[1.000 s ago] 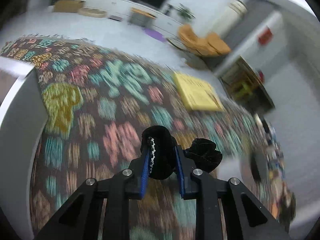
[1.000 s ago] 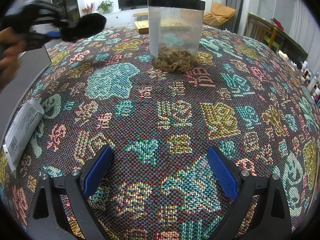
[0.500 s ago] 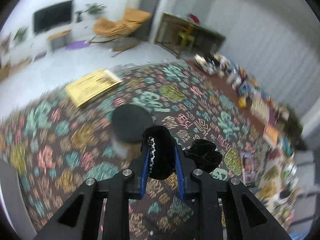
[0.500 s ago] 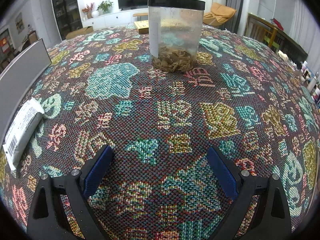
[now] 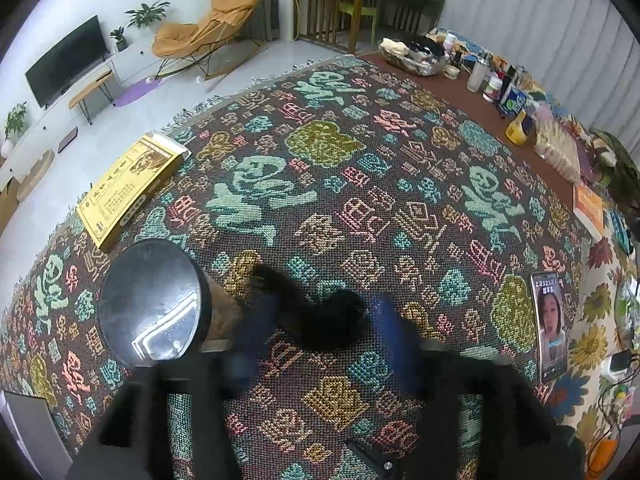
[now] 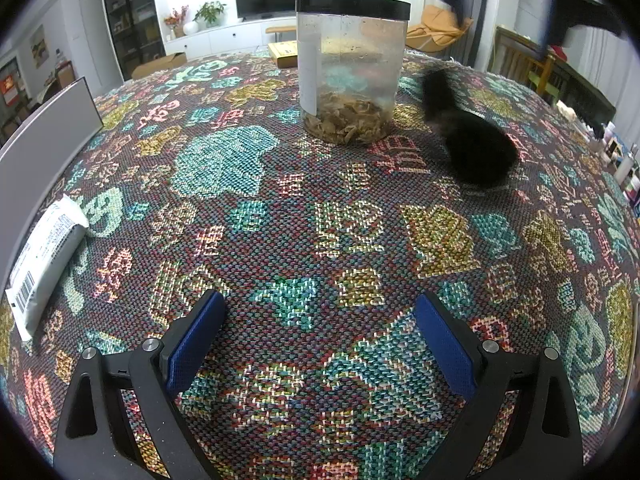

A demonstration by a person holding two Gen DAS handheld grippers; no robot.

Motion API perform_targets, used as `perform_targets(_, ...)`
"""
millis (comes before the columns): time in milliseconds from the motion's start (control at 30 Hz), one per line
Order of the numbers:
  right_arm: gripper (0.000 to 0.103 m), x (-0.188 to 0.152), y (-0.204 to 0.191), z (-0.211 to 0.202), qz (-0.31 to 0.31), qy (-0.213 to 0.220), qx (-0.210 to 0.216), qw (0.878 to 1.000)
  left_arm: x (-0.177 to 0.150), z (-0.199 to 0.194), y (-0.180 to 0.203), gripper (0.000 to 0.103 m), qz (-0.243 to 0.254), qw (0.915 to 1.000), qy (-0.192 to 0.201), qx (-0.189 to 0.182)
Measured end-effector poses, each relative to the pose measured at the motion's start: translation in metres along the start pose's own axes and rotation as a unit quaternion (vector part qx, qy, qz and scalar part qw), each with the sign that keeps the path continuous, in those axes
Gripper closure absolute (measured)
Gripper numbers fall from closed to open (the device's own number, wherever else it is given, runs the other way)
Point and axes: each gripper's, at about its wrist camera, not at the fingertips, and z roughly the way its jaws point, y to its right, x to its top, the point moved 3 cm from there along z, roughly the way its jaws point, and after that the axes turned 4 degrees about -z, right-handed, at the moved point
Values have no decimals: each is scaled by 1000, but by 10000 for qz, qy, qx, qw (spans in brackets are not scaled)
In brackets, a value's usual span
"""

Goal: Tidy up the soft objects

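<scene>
The table [image 6: 256,240] wears a dark woven cloth [image 5: 360,200] patterned with teal, pink and gold characters. On it stands a clear jar with a black lid [image 6: 352,68], dried bits in its bottom. Just right of the jar, a black fuzzy soft object [image 6: 472,148], blurred. Behind the jar, a yellow box [image 5: 128,188] at the cloth's edge; well left of it, a white packet [image 6: 44,256].

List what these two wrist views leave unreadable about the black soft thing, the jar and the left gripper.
- Black soft object: motion-blurred in both views, so its shape is unclear.
- Left gripper: jaws opening, blurred; pad contact uncertain. In the right wrist view the top edge crops it.
- Jar: its contents can't be identified through the cloudy wall; left wrist view shows mostly its lid.
</scene>
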Motion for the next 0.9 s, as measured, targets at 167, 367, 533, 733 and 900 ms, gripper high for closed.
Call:
perform_targets(167,6,0,0,0,0,0,1,10000,-11,-41,-7,24,7,9990,451,23)
perform_targets(367,6,0,0,0,1,0,1,10000,-70,-123,-31,14,40,9929,1137,346)
perform_targets(533,6,0,0,0,0,0,-1,10000,-143,-161,-97,5,-555,9834,1329,1106)
perform_targets(733,6,0,0,0,0,1,-1,10000,-229,-128,-160,5,-1247,9761,671,1649)
perform_targets(900,6,0,0,0,0,1,-3,10000,-275,-94,-174,4,-1728,9728,378,1494)
